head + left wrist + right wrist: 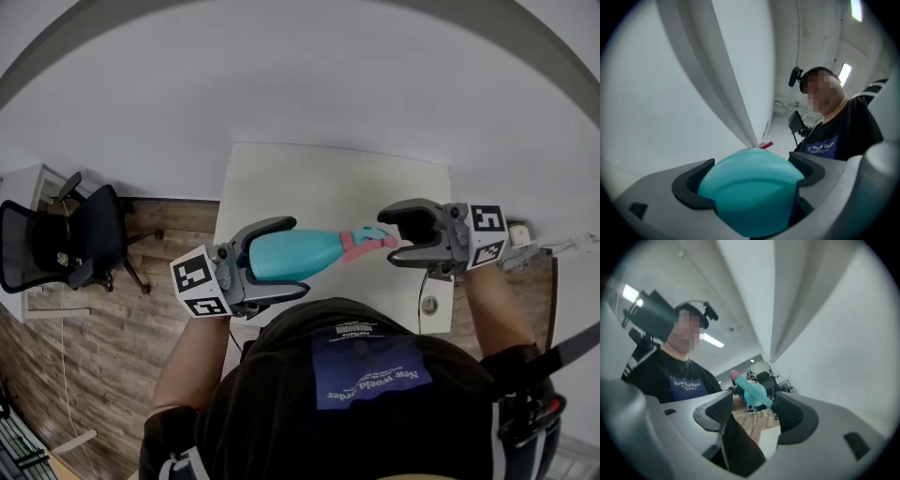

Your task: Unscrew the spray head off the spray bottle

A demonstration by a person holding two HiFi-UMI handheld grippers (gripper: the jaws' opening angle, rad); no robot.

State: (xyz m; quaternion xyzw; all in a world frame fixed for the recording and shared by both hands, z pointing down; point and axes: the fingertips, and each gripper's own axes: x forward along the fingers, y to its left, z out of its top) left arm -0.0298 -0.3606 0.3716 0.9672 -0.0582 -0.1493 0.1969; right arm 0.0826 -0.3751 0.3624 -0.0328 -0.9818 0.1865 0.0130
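The left gripper [279,262] is clamped on the body of the teal spray bottle [291,253]. The bottle lies sideways in mid-air at the centre of the head view, in front of the white table [328,183], with its base to the left and its neck to the right. In the left gripper view the dark pads [689,185] of the left gripper [753,161] press on both sides of the rounded teal spray bottle [750,192], which fills the gap between them.

The right gripper [395,237] has its jaws well apart, at the right of centre in the head view, around the tip of the pink and teal spray head [367,241]. In its own view the right gripper [753,401] is open, with the spray head [751,391] in the gap at the jaw tips. Whether either jaw touches the head cannot be told.

Only the left gripper view shows the bottle's base end-on, with a sliver of the pink spray head [767,145] just above it. Only the right gripper view shows the wooden floor [751,420] below the jaws. Only the head view takes in both grippers at once, and the black office chair [89,239] at the left edge.

Both bare forearms rise from the lower frame. The left forearm [192,352] slants up to its gripper, and the right forearm [494,305] runs nearly straight up.
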